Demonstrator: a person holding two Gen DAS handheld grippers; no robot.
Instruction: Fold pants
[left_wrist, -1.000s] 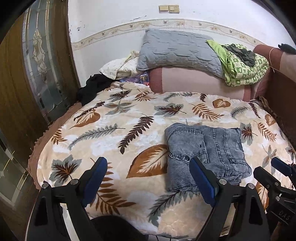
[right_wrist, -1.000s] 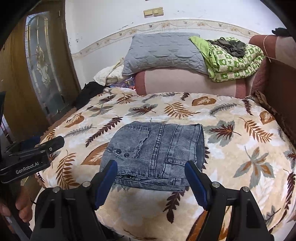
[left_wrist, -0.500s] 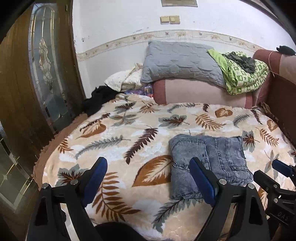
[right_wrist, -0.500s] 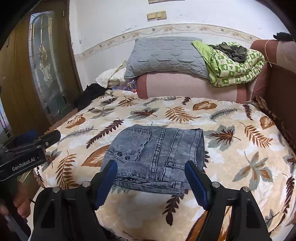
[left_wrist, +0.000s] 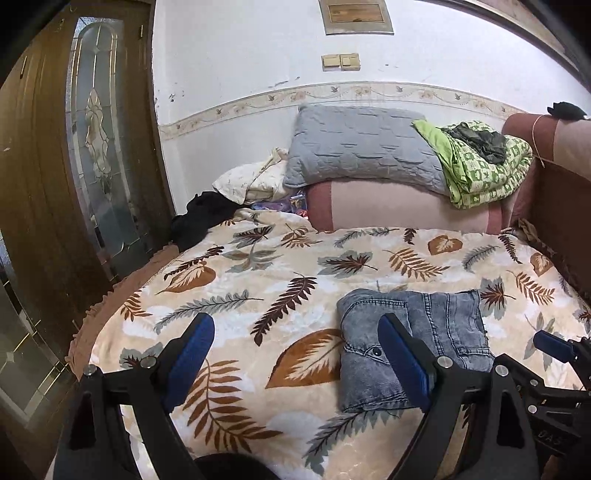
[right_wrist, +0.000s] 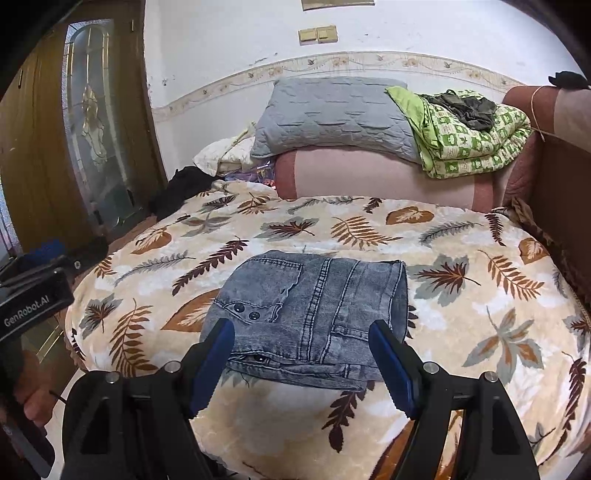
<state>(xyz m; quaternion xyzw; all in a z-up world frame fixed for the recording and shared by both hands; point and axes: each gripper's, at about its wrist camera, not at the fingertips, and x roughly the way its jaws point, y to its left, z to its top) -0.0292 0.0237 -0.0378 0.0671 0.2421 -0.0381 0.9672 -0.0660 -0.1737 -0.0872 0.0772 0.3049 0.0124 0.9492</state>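
Your right tool (right_wrist: 301, 363) has its blue-padded fingers apart, holding nothing; your left tool (left_wrist: 297, 354) is also spread wide and empty. Just past them, the jeans (right_wrist: 314, 314), faded grey denim folded into a thick rectangle, lie on the plush leaf-print blanket (right_wrist: 480, 295). Farther back, a quilted grey pillow (right_wrist: 332, 114) rests on a pink bolster (right_wrist: 369, 177).

Both grippers: left gripper (left_wrist: 295, 347) & right gripper (right_wrist: 301, 354) w/ black frames, blue pads, silver screws; "GenRobot.AI" marking.
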